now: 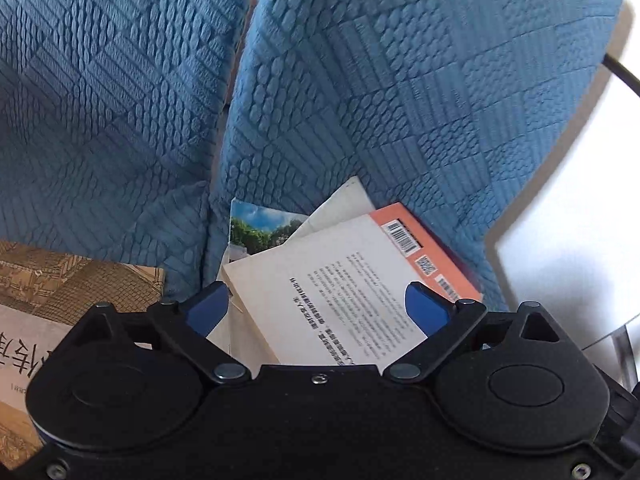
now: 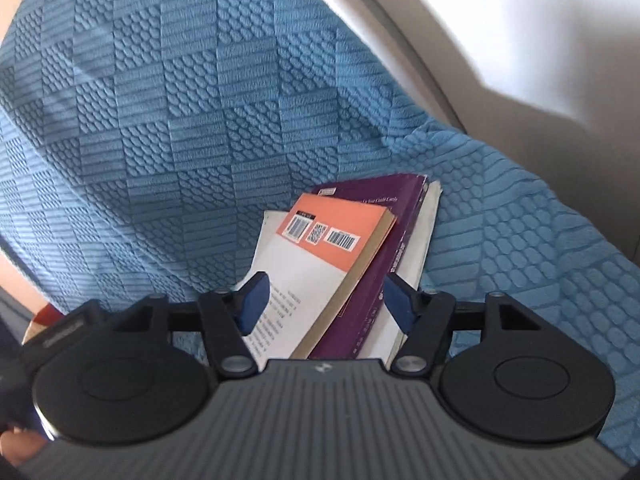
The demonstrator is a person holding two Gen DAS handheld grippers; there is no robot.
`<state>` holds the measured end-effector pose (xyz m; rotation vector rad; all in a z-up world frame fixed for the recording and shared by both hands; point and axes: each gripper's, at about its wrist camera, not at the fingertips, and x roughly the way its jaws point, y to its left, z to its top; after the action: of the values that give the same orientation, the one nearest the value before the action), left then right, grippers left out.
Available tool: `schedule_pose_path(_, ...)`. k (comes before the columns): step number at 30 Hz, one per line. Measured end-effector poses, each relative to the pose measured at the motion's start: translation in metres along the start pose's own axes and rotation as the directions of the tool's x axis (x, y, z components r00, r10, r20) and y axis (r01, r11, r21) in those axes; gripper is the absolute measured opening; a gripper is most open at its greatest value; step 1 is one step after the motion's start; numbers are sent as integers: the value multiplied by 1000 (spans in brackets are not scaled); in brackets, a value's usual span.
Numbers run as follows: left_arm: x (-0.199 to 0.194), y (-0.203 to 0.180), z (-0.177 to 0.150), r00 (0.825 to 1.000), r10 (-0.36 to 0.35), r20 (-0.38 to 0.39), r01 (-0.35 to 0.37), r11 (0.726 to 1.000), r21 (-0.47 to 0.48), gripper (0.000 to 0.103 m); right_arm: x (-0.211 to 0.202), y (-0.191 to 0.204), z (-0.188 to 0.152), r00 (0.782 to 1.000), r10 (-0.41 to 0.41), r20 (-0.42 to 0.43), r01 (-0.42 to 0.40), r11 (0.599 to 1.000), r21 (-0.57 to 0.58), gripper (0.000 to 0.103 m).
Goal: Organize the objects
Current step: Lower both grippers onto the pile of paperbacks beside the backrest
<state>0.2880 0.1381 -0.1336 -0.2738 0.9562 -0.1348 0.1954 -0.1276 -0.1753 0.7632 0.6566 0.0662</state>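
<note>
A loose pile of books lies on a blue textured sofa. On top is a white-and-orange book [image 1: 352,280] with barcodes, back cover up; it also shows in the right wrist view [image 2: 320,248]. Under it lie a purple book [image 2: 384,240], a white book [image 2: 428,232] and a book with a sky-and-trees cover [image 1: 260,228]. A separate tan book [image 1: 52,288] with a roof picture lies to the left. My left gripper [image 1: 318,304] is open just above the pile. My right gripper [image 2: 326,300] is open, its fingers either side of the pile.
Blue sofa back cushions [image 1: 360,80] rise behind the books, with a gap between two cushions [image 1: 240,60]. A blue armrest [image 2: 540,240] is to the right of the pile. A white wall [image 1: 580,220] and a dark cable [image 1: 624,74] are at the right.
</note>
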Motion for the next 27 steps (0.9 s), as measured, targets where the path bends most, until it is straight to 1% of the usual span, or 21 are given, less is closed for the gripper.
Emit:
schedule_pose_path(3, 15, 8, 2, 999, 32, -23, -32, 999, -21, 94, 11, 0, 2, 1000, -10, -12, 10, 1000, -10, 54)
schedule_pose_path(5, 23, 13, 2, 998, 44, -36, -45, 999, -27, 94, 16, -2, 7, 1000, -2, 0, 2, 1000, -10, 54)
schedule_pose_path(8, 34, 20, 2, 996, 59, -72, -62, 997, -44, 93, 26, -3, 15, 1000, -22, 6, 22, 999, -32, 54)
schedule_pose_path(10, 41, 22, 1, 994, 55, -90, -60, 997, -52, 93, 32, -3, 20, 999, -50, 14, 51, 996, -66, 54)
schedule_pose_path(14, 47, 22, -3, 993, 25, -114, -32, 998, -58, 93, 42, -5, 30, 997, -66, 31, 69, 992, -110, 55)
schedule_pose_path(15, 47, 20, -4, 992, 27, -121, -35, 998, -57, 92, 44, -5, 32, 996, -77, 37, 81, 989, -125, 55)
schedule_pose_path(17, 48, 18, -6, 991, 27, -129, -34, 998, -56, 85, 52, -7, 36, 996, -83, 34, 87, 985, -151, 55)
schedule_pose_path(20, 50, 16, -7, 990, 32, -134, -39, 998, -53, 84, 63, -6, 40, 997, -75, 16, 77, 978, -195, 55)
schedule_pose_path(23, 50, 20, -8, 989, 23, -145, -36, 996, -85, 81, 70, -4, 40, 999, -49, 5, 49, 970, -239, 54)
schedule_pose_path(25, 48, 23, -9, 990, 17, -140, -32, 994, -105, 80, 74, -4, 41, 999, -50, -3, 48, 965, -258, 53)
schedule_pose_path(27, 48, 25, -10, 990, 8, -139, -26, 992, -126, 80, 76, -2, 39, 999, -36, -18, 29, 959, -280, 55)
